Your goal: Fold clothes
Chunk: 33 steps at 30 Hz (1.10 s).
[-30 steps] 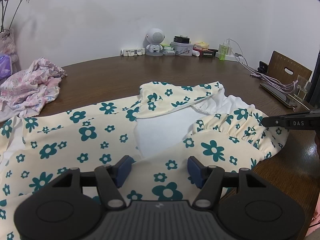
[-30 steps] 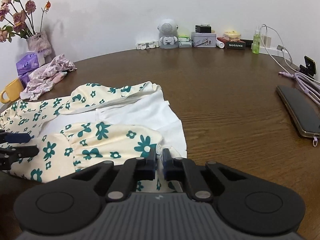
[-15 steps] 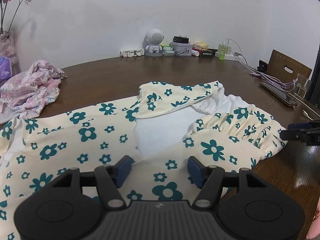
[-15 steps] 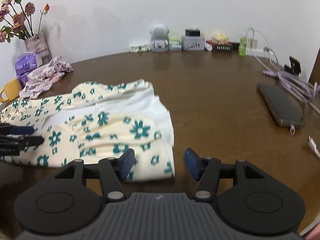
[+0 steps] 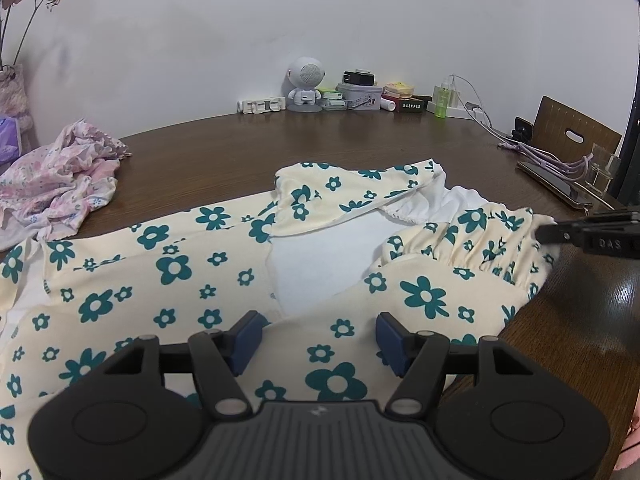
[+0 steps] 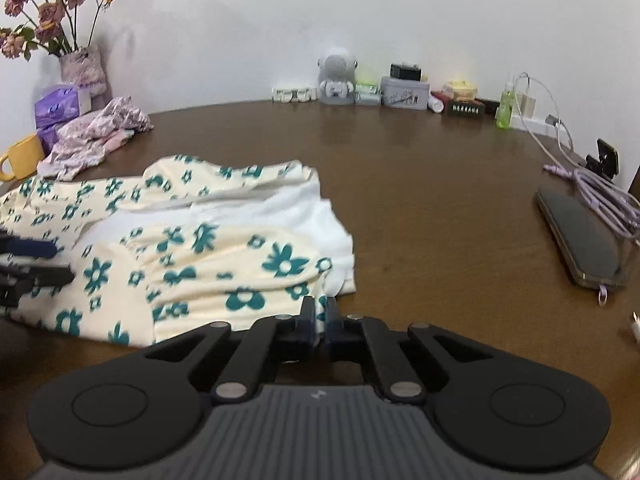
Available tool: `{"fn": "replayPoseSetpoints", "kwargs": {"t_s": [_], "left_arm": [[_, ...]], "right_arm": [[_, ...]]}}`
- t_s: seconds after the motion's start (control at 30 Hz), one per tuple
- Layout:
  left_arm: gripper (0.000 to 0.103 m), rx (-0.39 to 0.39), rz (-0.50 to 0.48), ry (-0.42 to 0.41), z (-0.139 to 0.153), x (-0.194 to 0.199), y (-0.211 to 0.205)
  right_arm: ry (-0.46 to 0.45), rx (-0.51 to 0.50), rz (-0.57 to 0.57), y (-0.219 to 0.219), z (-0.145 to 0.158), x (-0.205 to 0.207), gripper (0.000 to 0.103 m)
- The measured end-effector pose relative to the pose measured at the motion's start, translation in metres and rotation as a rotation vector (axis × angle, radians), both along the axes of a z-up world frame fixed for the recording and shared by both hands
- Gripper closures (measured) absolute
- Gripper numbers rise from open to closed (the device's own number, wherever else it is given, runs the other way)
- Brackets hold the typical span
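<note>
A cream dress with teal flowers [image 5: 172,264] lies spread on the brown table [image 5: 224,152], its top partly folded so the white lining [image 5: 320,256] shows. My left gripper [image 5: 319,336] stands open over the near part of the dress, cloth lying under and between its blue pads. It also shows at the left edge of the right wrist view, as the left gripper [image 6: 60,262]. My right gripper [image 6: 320,314] is shut on the dress [image 6: 224,256] at its gathered right corner, with a strip of white cloth pinched between the pads. From the left wrist view, the right gripper [image 5: 546,232] comes in from the right edge.
A crumpled pink floral garment [image 5: 60,180] lies at the far left, beside a yellow mug [image 6: 20,156], purple tissue packs [image 6: 60,104] and a vase of flowers [image 6: 80,64]. A phone [image 6: 580,236] and lilac cables [image 6: 600,188] lie at the right. Small items [image 5: 360,94] line the back wall.
Half a second ago the right gripper stood open and drawn back from the dress; now it has closed again on the dress's right corner. The left gripper has not moved.
</note>
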<state>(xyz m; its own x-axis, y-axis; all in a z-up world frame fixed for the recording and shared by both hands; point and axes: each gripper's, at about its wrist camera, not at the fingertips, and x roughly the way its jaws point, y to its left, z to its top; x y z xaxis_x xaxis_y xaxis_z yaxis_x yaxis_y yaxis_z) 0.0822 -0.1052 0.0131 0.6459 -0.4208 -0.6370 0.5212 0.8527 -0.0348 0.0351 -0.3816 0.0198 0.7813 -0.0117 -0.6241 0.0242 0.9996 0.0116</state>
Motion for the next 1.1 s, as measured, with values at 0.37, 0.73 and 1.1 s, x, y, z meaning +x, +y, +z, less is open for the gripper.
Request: {"fn": "replayPoseSetpoints", "kwargs": {"t_s": [0.37,0.73,1.1], "left_arm": [[0.041,-0.001,-0.003,-0.001,0.000,-0.001,0.000],[0.041,0.021,-0.078,-0.043,0.010,-0.004,0.004],[0.040,0.031,-0.099,0.002,0.002,0.001,0.004]], "right_arm": [[0.043,0.041,-0.065,-0.010,-0.003,0.004,0.076],[-0.049,0.057,0.003,0.008,0.012,-0.004,0.050],[-0.003,0.026,-0.039,0.014,-0.004,0.002,0.046]]}}
